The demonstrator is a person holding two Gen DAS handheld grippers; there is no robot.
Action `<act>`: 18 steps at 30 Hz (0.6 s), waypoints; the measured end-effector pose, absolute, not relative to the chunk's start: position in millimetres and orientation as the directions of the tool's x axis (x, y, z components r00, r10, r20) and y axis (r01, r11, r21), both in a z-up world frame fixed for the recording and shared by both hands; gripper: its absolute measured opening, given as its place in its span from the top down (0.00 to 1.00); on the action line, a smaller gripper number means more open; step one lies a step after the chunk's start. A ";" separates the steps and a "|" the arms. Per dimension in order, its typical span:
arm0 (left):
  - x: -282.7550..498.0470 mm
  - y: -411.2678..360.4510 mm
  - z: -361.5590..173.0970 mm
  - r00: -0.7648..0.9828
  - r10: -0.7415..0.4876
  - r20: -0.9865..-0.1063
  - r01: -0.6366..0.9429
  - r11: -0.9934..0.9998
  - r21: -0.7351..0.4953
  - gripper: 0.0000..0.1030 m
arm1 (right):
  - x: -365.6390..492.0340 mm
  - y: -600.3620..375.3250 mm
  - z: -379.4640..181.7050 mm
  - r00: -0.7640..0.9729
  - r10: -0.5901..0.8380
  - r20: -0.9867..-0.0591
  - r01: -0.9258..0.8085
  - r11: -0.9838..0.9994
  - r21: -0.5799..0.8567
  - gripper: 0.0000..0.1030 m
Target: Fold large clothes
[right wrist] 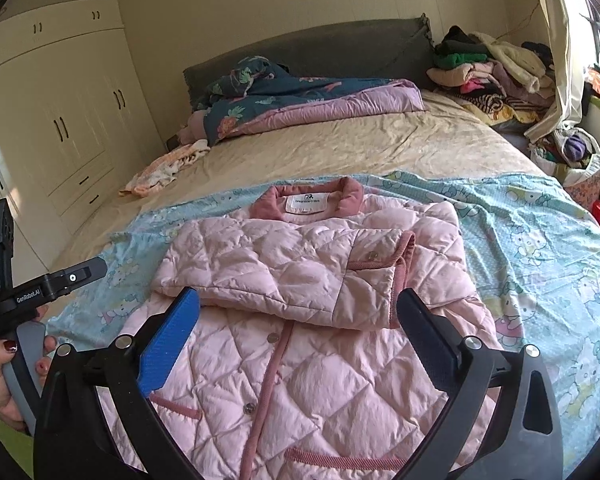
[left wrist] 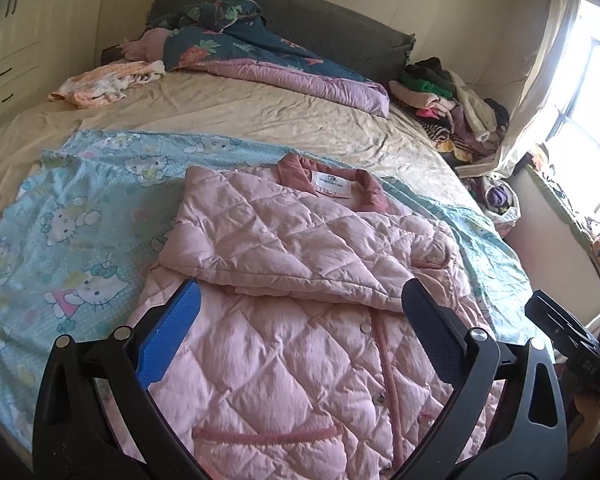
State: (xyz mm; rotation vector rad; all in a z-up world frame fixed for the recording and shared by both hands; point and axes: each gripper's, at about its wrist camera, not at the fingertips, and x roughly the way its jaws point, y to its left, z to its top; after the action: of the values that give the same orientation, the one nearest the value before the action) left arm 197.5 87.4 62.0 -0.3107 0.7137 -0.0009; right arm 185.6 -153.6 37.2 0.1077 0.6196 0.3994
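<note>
A pink quilted jacket (left wrist: 292,280) (right wrist: 300,300) lies front-up on a light blue cartoon-print sheet (left wrist: 80,208) (right wrist: 540,240) at the foot of the bed. Both sleeves are folded across its chest, and the darker pink collar with a white label (right wrist: 306,202) points toward the headboard. My left gripper (left wrist: 300,300) hovers open over the jacket's lower half, nothing between its fingers. Above the same part my right gripper (right wrist: 298,312) also stands open and empty. In the right wrist view a hand holds the left gripper's handle (right wrist: 20,360) at the left edge.
A beige bed sheet (left wrist: 240,108) spreads beyond the jacket. A rumpled floral quilt (left wrist: 260,52) lies by the grey headboard, a small peach garment (left wrist: 108,82) to its left. A heap of clothes (right wrist: 496,68) sits at the far right corner. Cream wardrobes (right wrist: 60,120) line the left wall; a window is on the right.
</note>
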 end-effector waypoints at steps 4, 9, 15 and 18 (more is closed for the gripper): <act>188.1 88.6 60.4 0.761 -0.106 -0.640 -0.106 0.953 -0.284 0.09 | 176.6 -157.7 37.8 0.747 0.389 -0.539 -0.326 0.921 0.213 0.05; 177.0 91.1 59.0 0.767 -0.105 -0.633 -0.107 0.952 -0.288 0.09 | 166.4 -165.2 37.5 0.758 0.382 -0.529 -0.317 0.924 0.214 0.05; 164.1 92.4 57.5 0.775 -0.106 -0.623 -0.102 0.952 -0.289 0.09 | 157.5 -172.3 34.9 0.764 0.372 -0.527 -0.306 0.928 0.212 0.05; 161.4 92.6 56.2 0.775 -0.105 -0.623 -0.103 0.952 -0.287 0.09 | 153.1 -174.1 34.1 0.768 0.368 -0.524 -0.304 0.930 0.207 0.05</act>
State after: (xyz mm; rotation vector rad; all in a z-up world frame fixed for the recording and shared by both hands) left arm 161.4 92.6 56.2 -0.3164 0.6872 -0.0011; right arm 153.1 -174.1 34.1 0.1119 0.5914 0.3655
